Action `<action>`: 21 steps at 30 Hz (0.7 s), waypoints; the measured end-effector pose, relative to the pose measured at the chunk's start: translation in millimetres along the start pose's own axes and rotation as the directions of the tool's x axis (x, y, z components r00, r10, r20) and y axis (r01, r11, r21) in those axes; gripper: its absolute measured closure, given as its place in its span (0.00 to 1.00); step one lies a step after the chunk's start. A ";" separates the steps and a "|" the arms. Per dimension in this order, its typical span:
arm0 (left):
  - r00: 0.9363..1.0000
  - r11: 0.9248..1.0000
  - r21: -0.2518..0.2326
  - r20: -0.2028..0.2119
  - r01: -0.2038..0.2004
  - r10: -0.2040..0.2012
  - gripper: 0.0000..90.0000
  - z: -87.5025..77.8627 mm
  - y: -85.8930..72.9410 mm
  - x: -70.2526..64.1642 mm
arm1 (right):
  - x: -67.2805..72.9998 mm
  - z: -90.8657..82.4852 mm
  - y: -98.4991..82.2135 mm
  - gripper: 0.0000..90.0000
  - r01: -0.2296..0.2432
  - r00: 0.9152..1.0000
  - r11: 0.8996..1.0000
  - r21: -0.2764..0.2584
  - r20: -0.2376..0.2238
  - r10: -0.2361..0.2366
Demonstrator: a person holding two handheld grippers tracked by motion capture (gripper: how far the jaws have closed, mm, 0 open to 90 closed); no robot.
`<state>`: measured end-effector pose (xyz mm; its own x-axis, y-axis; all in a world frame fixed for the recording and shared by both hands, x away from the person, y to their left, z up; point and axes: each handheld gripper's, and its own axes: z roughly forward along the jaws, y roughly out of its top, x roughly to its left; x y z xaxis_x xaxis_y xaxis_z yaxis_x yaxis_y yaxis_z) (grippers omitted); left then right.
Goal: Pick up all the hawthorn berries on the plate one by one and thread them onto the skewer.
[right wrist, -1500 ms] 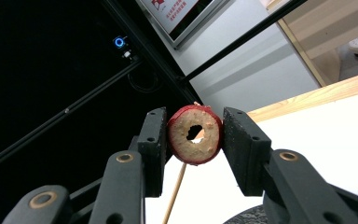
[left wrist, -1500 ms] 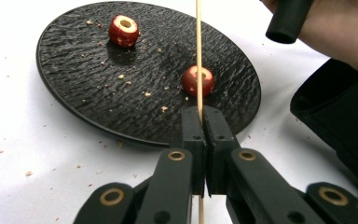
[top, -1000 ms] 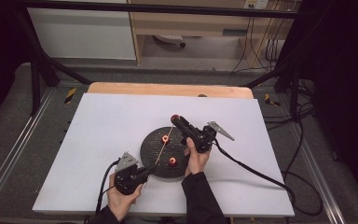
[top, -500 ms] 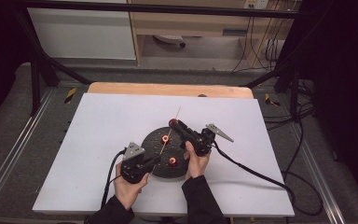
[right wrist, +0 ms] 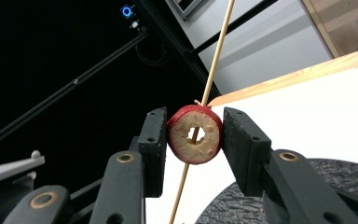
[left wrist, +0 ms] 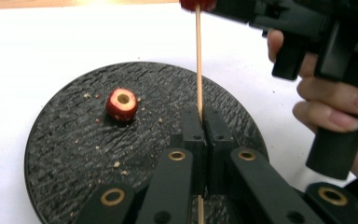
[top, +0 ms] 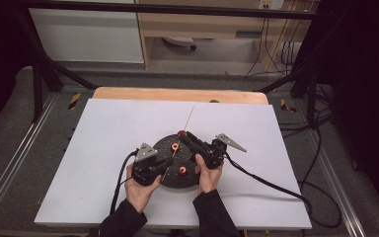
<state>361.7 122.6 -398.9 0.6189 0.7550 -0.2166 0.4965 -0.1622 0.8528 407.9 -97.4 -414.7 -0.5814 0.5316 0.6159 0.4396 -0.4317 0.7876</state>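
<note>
A black round plate (top: 177, 178) lies on the white table, with two red cored fruit pieces (top: 175, 146) (top: 183, 171) on it. One cored piece (left wrist: 121, 103) lies on the plate (left wrist: 65, 154) in the left gripper view. My left gripper (top: 169, 159) (left wrist: 204, 116) is shut on a thin wooden skewer (top: 190, 116) (left wrist: 198, 56). My right gripper (top: 182, 135) (right wrist: 194, 122) is shut on a red fruit ring (right wrist: 182, 140) (top: 181, 133) held above the plate's far edge. The skewer (right wrist: 215, 49) runs through this ring, showing inside its hole and sticking out both sides.
The white board (top: 103, 148) ends in a wooden strip (top: 177, 94) at the back. Cables (top: 266, 180) trail off to the right, and a dark frame bar (top: 39, 84) stands at the left. Crumbs lie on the plate.
My left hand has moved right and up onto the plate with the skewer. The skewer has slid farther through the ring, so its tip now reaches well beyond it. The right hand stays put.
</note>
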 end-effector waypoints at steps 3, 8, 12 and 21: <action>1.000 1.000 -0.005 -0.007 -0.005 0.005 0.98 1.9 3.6 0.3 | 0.1 -0.3 -1.5 0.68 -0.007 1.000 1.000 0.008 -0.005 0.007; 1.000 1.000 -0.011 -0.004 -0.006 0.006 0.98 4.4 7.8 0.8 | 1.2 -1.5 -5.2 0.68 -0.003 1.000 1.000 0.029 -0.007 0.003; 1.000 1.000 -0.012 -0.008 -0.012 0.012 0.98 5.2 9.3 1.3 | 2.1 -2.2 -7.7 0.68 -0.003 1.000 0.999 0.043 -0.010 0.003; 1.000 1.000 -0.001 -0.004 -0.020 0.020 0.98 6.0 8.5 3.2 | 2.5 -2.6 -12.0 0.68 0.006 1.000 0.998 0.066 -0.008 -0.005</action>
<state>371.6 119.8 -395.1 0.6264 0.7540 -0.1975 0.4831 -0.1767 0.8575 399.5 -92.8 -422.7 -0.5894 0.5279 0.6115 0.4807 -0.3792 0.7907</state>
